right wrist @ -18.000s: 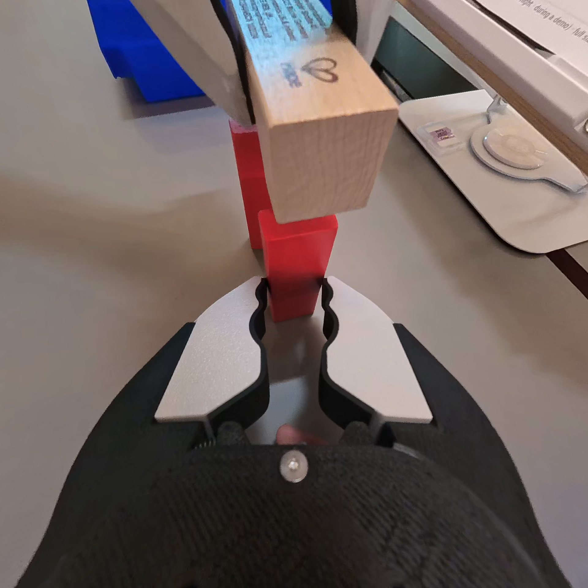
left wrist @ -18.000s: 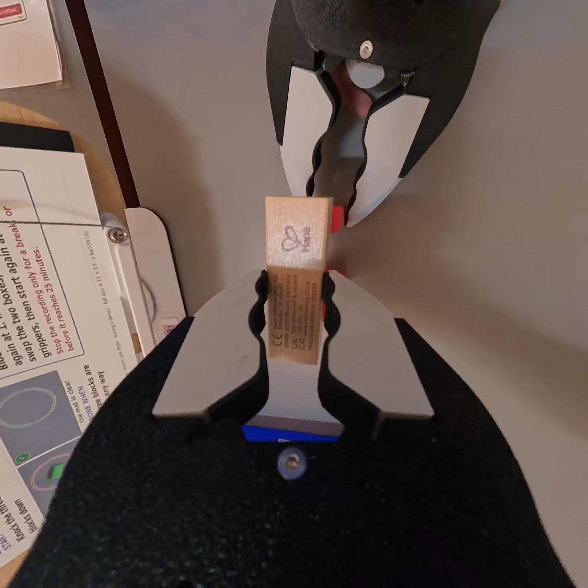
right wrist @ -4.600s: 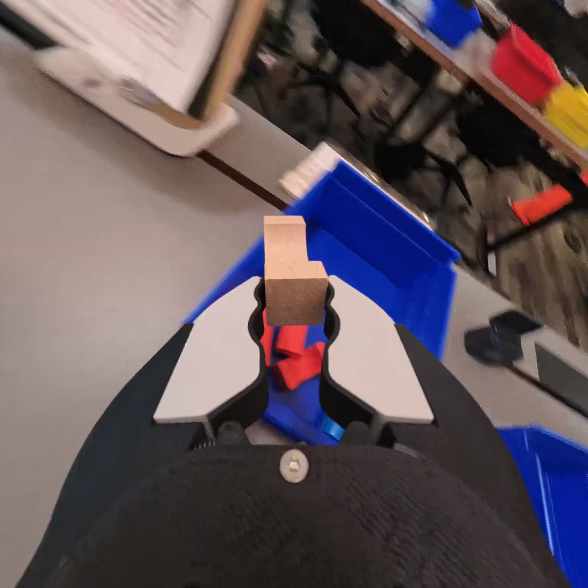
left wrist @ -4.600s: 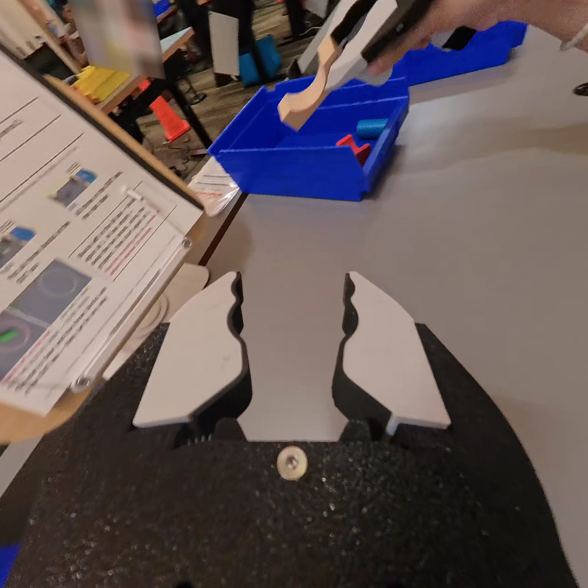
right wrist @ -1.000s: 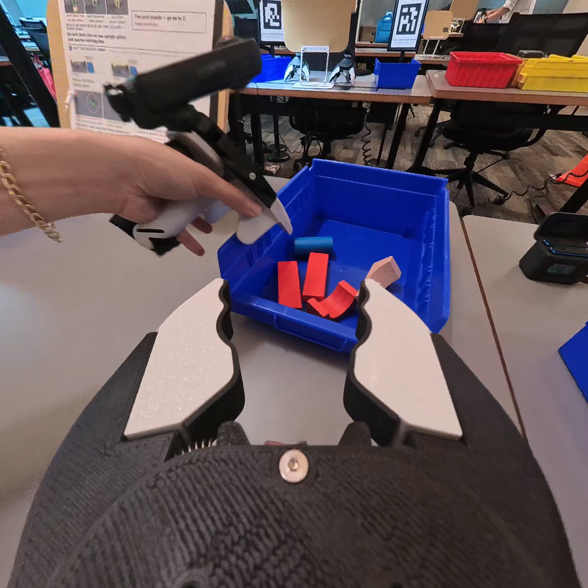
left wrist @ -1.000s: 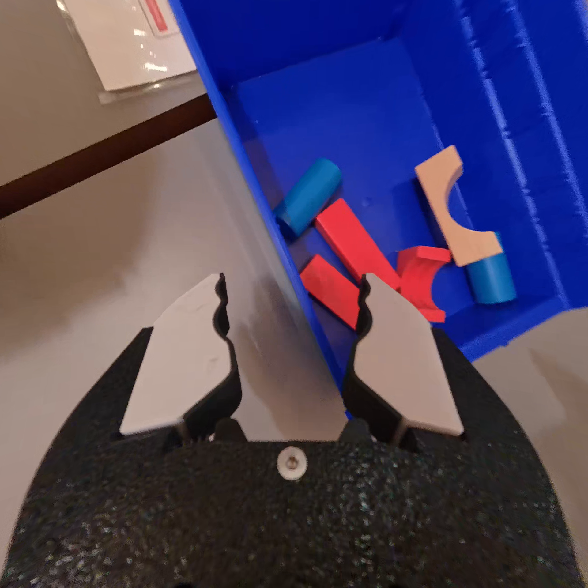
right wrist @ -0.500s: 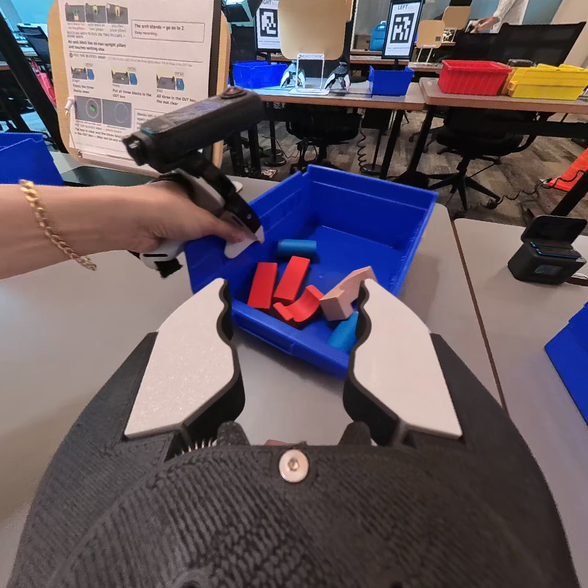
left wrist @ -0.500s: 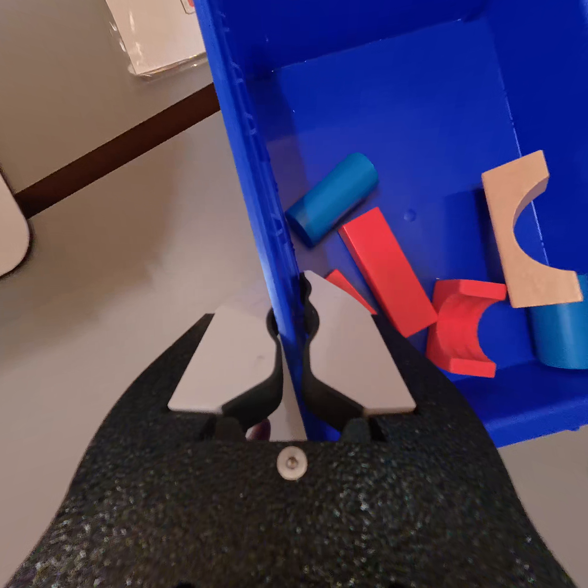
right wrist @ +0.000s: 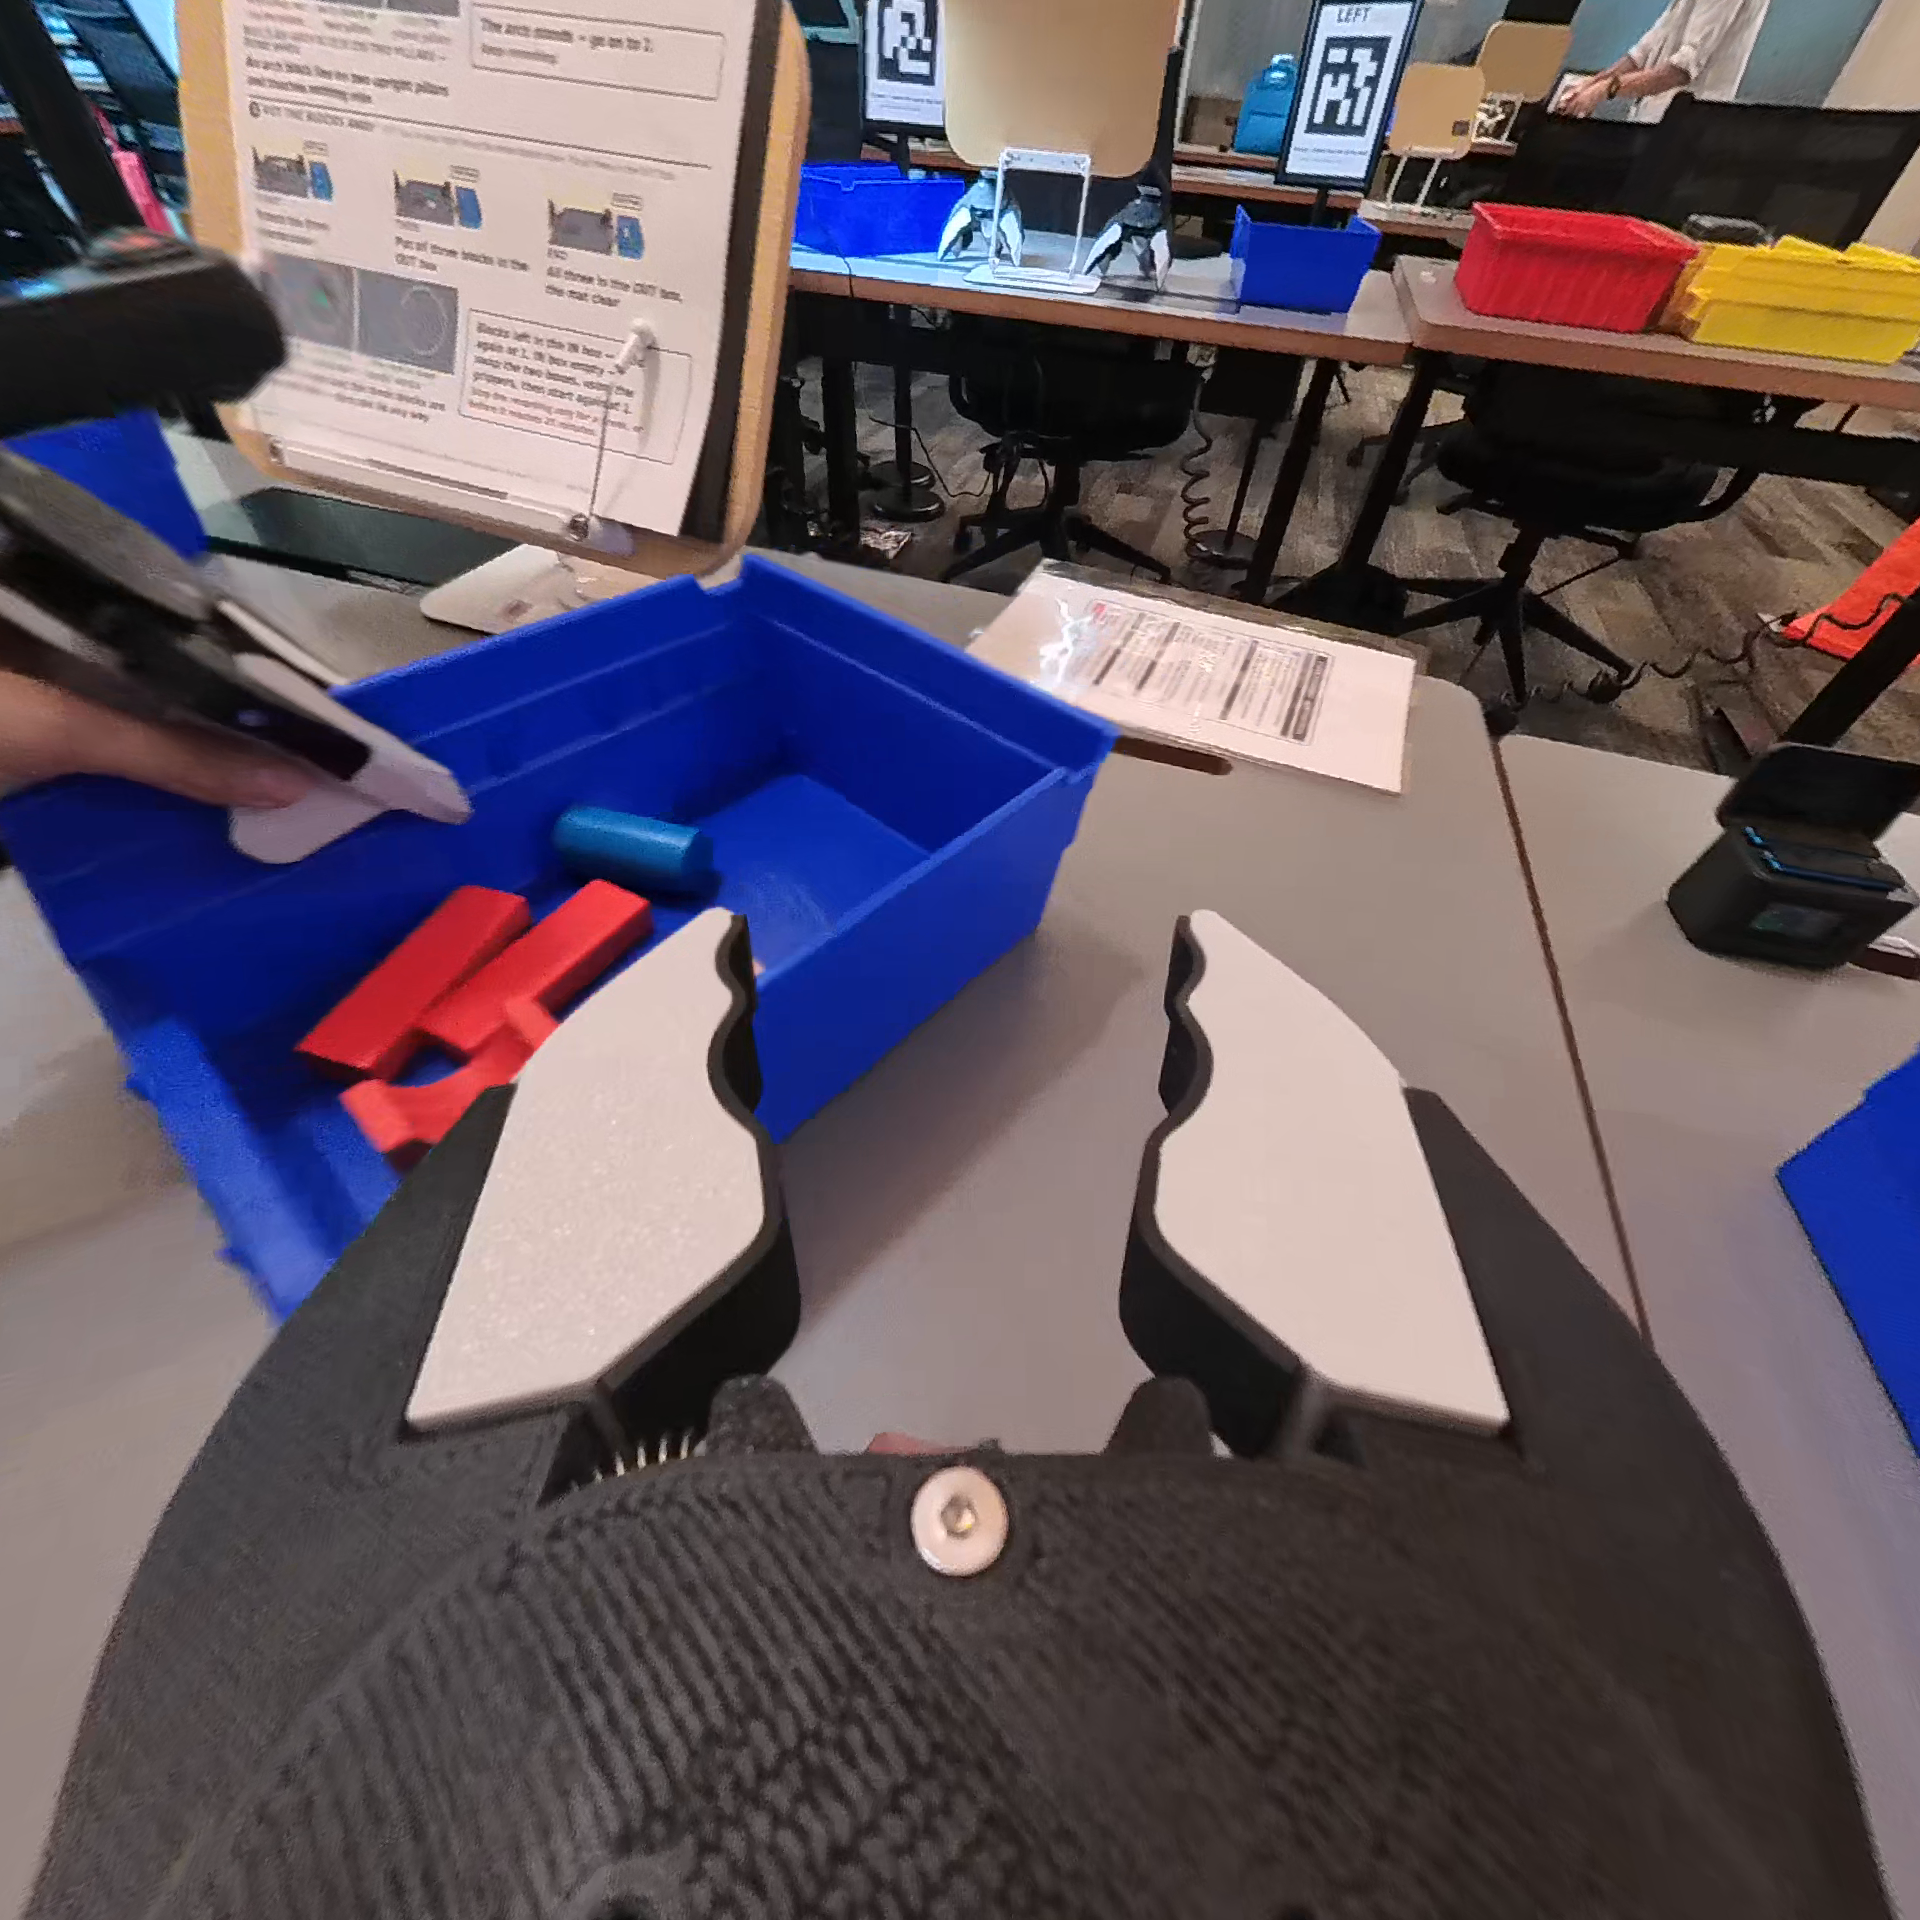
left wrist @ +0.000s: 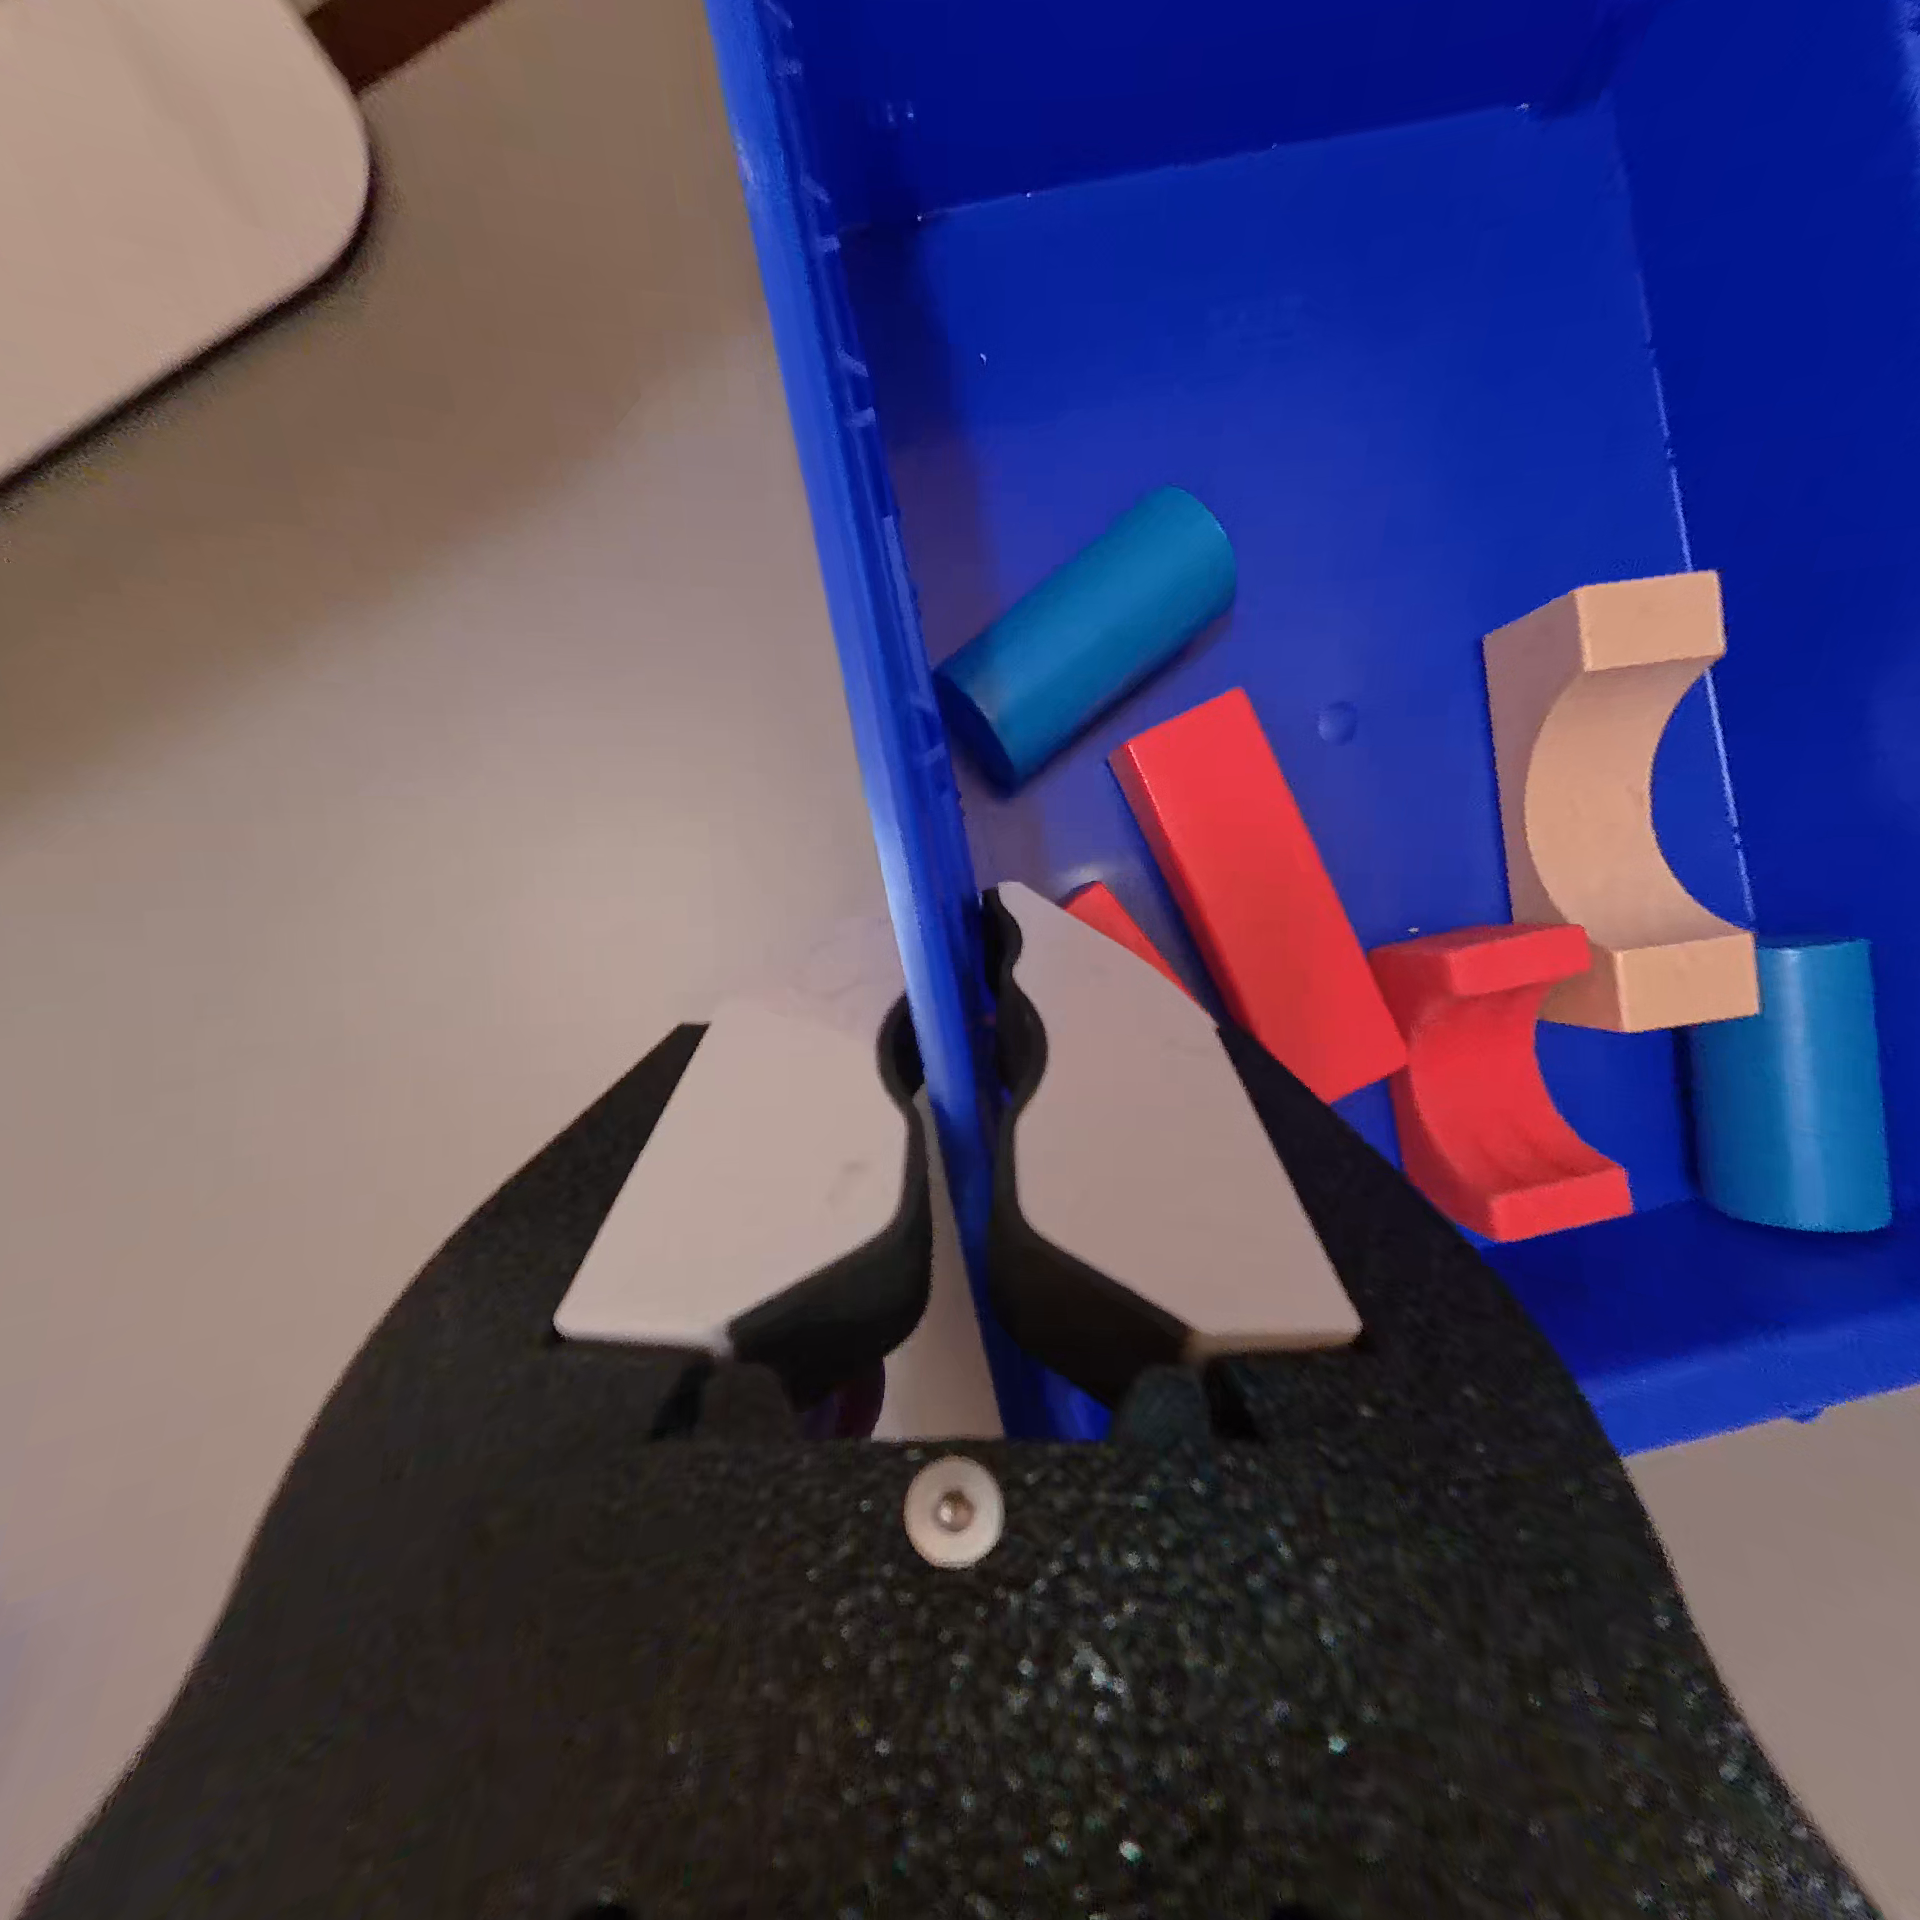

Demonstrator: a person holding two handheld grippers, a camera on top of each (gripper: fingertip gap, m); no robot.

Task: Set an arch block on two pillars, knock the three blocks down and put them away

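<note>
Blue bin (left wrist: 831,416) is sitting on the grey table (right wrist: 1247,883), and we're clamping its long side wall w/ the left gripper (left wrist: 951,966): jaws nearly shut, one finger inside the bin, one outside. The right gripper (right wrist: 961,925) is hovering over bare table just beside the bin's other side wall, jaws spread wide, holding nothing. Inside we're counting 6 blocks, mostly bunched toward the near end: 2 blue cylinders (left wrist: 1086,634), 2 flat red blocks (left wrist: 1247,883) (one half hidden behind our finger), 1 red arch (left wrist: 1486,1091) and 1 plain wood arch (left wrist: 1600,790) touching it.
</note>
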